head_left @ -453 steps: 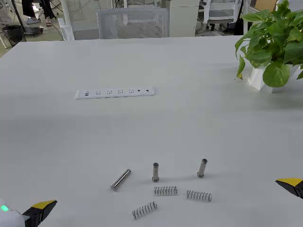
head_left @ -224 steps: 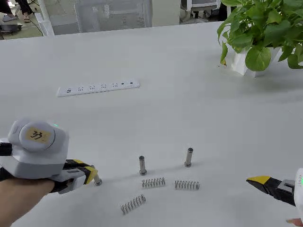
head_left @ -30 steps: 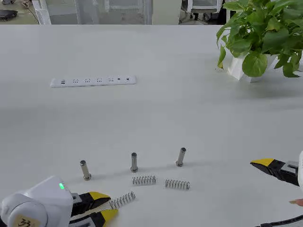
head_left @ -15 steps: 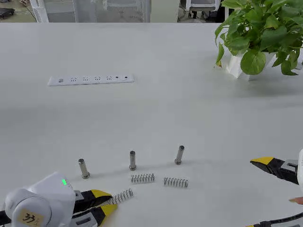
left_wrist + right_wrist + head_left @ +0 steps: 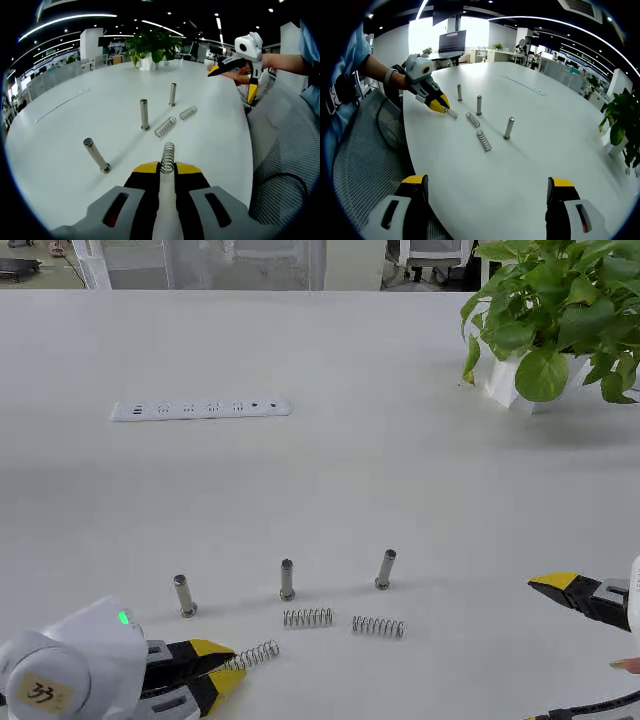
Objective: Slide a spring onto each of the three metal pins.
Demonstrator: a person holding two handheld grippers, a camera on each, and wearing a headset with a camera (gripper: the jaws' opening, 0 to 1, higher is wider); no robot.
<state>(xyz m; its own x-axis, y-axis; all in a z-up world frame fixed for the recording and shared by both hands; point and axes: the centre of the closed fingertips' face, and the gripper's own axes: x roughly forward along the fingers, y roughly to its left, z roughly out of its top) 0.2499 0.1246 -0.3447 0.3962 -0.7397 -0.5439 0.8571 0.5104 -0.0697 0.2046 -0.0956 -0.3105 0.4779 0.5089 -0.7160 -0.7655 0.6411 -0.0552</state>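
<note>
Three metal pins stand upright in a row: left pin (image 5: 182, 595), middle pin (image 5: 287, 580), right pin (image 5: 385, 569). Two springs (image 5: 307, 617) (image 5: 378, 626) lie flat in front of them. A third spring (image 5: 252, 654) sticks out from my left gripper (image 5: 222, 665), which is shut on its near end. In the left gripper view that spring (image 5: 168, 156) points forward from my left gripper (image 5: 167, 169), with the left pin (image 5: 97, 156) just beyond it to the left. My right gripper (image 5: 487, 182) is open and holds nothing, low at the right (image 5: 570, 592).
A white power strip (image 5: 200, 409) lies farther back on the left. A potted plant (image 5: 555, 320) stands at the back right. The table's near edge runs below both grippers (image 5: 420, 165). A person's sleeve and hand show behind the left gripper (image 5: 385, 75).
The left gripper's jaws have closed together on the near end of the loose spring. The pins, the other two springs and the right gripper have stayed put.
</note>
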